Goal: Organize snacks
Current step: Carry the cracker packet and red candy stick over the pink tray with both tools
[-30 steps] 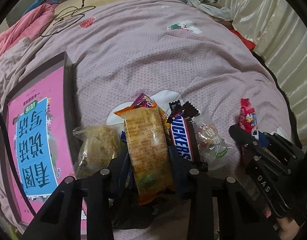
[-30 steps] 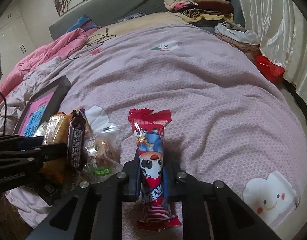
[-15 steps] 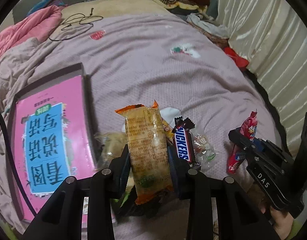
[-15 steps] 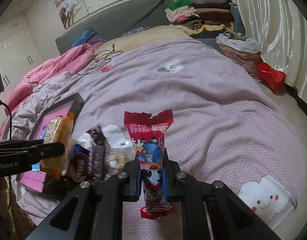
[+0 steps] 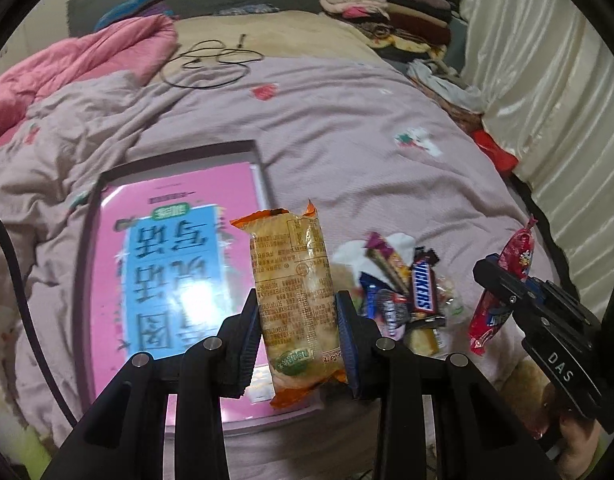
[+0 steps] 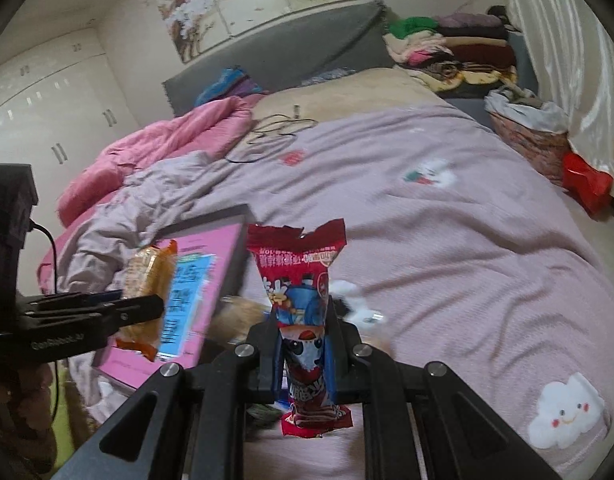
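The left gripper [image 5: 299, 320] is clamped on an orange-yellow snack packet [image 5: 295, 280], both fingers pressed against its sides at about mid-length; the packet stands upright, lifted above the bed. In the right wrist view the same left gripper [image 6: 143, 306] shows at 9 o'clock with the packet [image 6: 147, 276] in it. Behind the packet, toward 10 o'clock in the left view, lies a dark tray [image 5: 263, 168] lined with a pink sheet bearing a blue panel. At 3 o'clock from the packet a heap of loose snacks rests on the bed, among them a Snickers bar [image 5: 423, 288].

The right gripper [image 6: 305, 344] is closed on a red cartoon-printed snack packet [image 6: 303, 280], also upright, its torn top flaring above the fingers. From the left view this right gripper [image 5: 503, 284] sits at 3 o'clock with the red packet [image 5: 507, 268] hanging through it.

Everything lies on a pale purple bedspread [image 6: 447, 240], with a pink quilt [image 6: 167, 144] and a black cable [image 6: 279, 132] toward 11 o'clock.
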Tool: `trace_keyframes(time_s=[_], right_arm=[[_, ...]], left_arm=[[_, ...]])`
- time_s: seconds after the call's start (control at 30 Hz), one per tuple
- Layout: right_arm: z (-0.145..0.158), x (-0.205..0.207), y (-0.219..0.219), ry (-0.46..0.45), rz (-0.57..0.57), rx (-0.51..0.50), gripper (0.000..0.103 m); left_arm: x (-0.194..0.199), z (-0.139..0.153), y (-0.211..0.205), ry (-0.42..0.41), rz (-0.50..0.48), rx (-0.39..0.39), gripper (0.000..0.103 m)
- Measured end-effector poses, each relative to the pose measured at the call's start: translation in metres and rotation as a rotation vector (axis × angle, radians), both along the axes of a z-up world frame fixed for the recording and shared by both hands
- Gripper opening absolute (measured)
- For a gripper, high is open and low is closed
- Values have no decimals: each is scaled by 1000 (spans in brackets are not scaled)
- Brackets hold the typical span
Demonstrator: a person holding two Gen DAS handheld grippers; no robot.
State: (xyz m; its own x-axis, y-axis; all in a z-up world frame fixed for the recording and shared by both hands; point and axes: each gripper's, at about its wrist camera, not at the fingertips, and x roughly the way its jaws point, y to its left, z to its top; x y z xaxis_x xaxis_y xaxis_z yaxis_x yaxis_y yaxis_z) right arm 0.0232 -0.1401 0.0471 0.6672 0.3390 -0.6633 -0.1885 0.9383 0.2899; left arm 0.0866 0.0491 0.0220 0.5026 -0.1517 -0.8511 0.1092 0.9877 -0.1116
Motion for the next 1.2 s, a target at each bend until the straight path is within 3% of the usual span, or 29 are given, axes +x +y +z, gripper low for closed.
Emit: trace_keyframes(time_s=[0.57, 1.2], right_arm=[[10, 4, 115, 7, 224, 4, 16], [-39, 13, 181, 108, 335, -91, 16]], left_arm=[[-25, 0, 85, -13, 145, 14, 37], [-29, -36, 118, 14, 221, 79, 37]])
